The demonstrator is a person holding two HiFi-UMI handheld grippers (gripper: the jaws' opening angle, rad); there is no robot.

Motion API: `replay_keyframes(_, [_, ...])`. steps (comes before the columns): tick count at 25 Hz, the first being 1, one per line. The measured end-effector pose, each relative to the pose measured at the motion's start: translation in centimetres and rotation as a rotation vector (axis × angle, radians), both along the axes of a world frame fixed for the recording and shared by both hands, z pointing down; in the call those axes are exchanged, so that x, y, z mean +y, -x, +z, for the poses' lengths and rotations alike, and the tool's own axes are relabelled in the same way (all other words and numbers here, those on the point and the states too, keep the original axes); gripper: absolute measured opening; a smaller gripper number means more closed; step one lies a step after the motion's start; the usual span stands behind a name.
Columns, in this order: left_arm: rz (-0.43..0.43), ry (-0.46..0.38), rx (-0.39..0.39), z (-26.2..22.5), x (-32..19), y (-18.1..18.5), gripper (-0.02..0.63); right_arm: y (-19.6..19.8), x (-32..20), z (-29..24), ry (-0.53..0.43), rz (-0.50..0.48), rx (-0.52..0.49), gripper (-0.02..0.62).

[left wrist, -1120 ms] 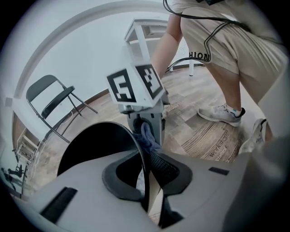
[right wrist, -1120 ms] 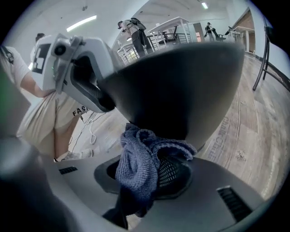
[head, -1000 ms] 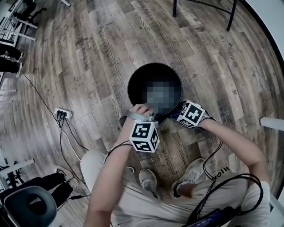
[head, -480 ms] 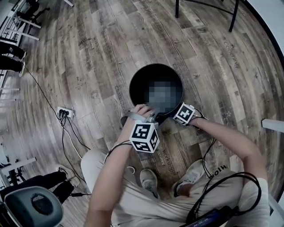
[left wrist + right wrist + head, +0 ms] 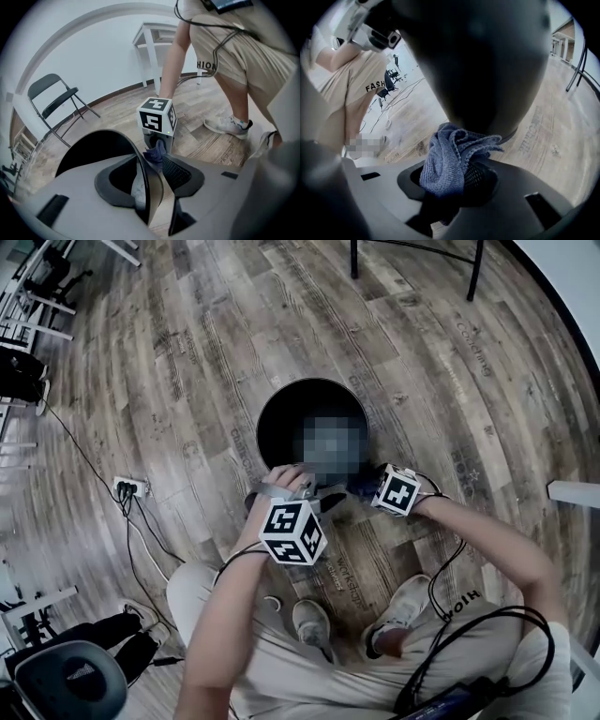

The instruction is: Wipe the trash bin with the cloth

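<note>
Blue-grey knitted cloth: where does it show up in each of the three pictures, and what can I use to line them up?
Head view: the blue-grey knitted cloth sits just right of centre, at the near edge of the black round trash bin.
Left gripper view: centre, a small bunch beyond the bin's rim.
Right gripper view: lower centre, large, just under the bin.
Shared landmark: the black bin.

cloth [image 5: 445, 164] against trash bin [image 5: 265, 418] wall (near side); power strip [image 5: 129, 487] well apart, left.

Trash bin [image 5: 277, 424] bottom (mosaic-covered) unseen
</note>
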State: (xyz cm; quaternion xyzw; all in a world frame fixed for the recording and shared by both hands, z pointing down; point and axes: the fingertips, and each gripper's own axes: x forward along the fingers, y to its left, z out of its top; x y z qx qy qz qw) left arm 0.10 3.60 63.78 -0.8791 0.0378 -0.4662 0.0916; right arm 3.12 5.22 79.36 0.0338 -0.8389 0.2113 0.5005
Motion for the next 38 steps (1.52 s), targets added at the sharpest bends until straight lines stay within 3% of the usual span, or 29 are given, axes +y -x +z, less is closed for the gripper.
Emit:
replay_keyframes(3, [-0.046,0.016,0.043,-1.1,-0.8,-1.2,0.17,-1.2,-0.5,-3.6,0.0,0.077,-0.036,0.11])
replay_keyframes(7, [-0.13,0.03,0.036,-0.6,-2.1,-2.0,0.169,-2.1,-1.9,-8.1,0.003,0.157,-0.072,0.11])
replay_keyframes(10, [-0.164,0.049,0.019,0.0,-2.5,-1.8,0.099,-2.1,-3.1,-11.1,-0.016,0.177,-0.094,0.11])
replay_keyframes(15, [-0.149,0.06,0.022,0.1,-2.2,-1.9,0.078,-1.4,-3.8,-14.9,-0.005,0.136,-0.096,0.11])
replay_keyframes(21, [-0.066,0.079,0.012,-0.2,-1.2,-1.0,0.075,-0.8,-3.8,-17.7,0.059,0.111,-0.094,0.11])
replay_keyframes(29, [-0.005,0.04,0.012,-0.1,-0.7,-0.7,0.074,0.8,-4.0,-14.7,0.06,0.066,-0.066,0.11])
replay_keyframes(38, [0.001,0.04,0.016,0.1,-0.6,-0.8,0.074,1.2,-3.5,-4.8,0.096,0.051,0.001,0.112])
